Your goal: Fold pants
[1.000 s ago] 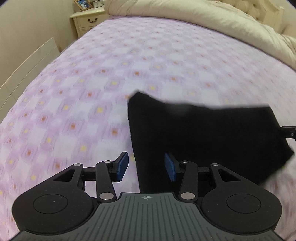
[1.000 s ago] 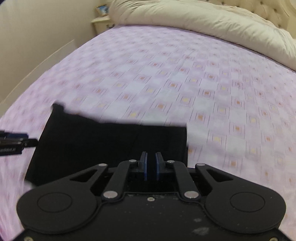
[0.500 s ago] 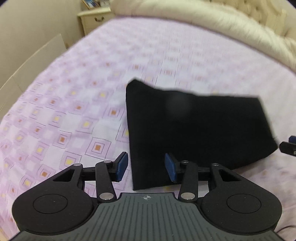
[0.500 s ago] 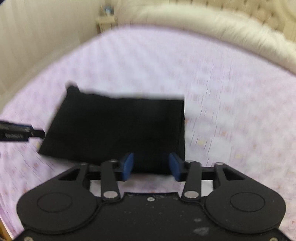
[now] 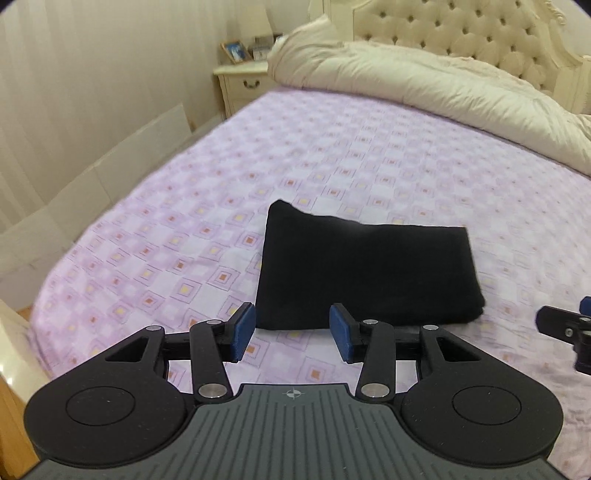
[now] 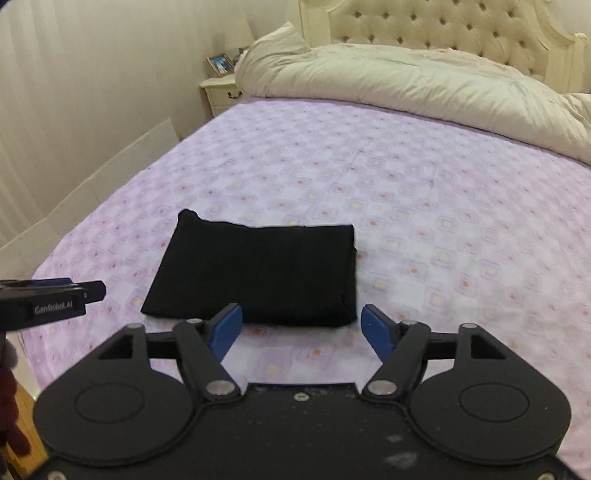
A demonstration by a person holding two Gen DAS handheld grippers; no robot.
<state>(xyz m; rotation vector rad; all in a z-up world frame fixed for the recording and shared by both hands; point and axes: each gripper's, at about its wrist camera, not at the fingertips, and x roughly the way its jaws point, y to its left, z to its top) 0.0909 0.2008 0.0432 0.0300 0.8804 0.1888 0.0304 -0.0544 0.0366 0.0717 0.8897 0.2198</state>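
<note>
At the far left a pale cardboard sheet [image 5: 110, 158] leans against the striped wall, and beyond it a cream bedside cabinet [image 5: 242, 86] carries a small framed photo [image 5: 233, 51]. The lilac bedspread with a square pattern [image 5: 184, 221] covers the bed to its near edge.

The left gripper [image 5: 291, 332] hangs just short of the near left edge of the folded black pants [image 5: 365, 269], its blue pads spread wide with nothing between them. The pants lie as a compact dark rectangle on the near part of the bed, flat and touching neither gripper. The right gripper [image 6: 301, 332] sits just before the bundle's near right side, its jaws also wide and empty. At the head of the bed, toward the right, a cream quilted duvet [image 6: 406, 85] is heaped below the tufted headboard [image 6: 443, 26].

The folding looks complete or nearly so. The main risk is disturbance: the far left corner stands slightly peaked, so a pad brushing that side could lift a layer and let the soft fabric slide open. A careless regrasp of only the top layer would unroll the stack, and a push along the slick spread could skew it.
</note>
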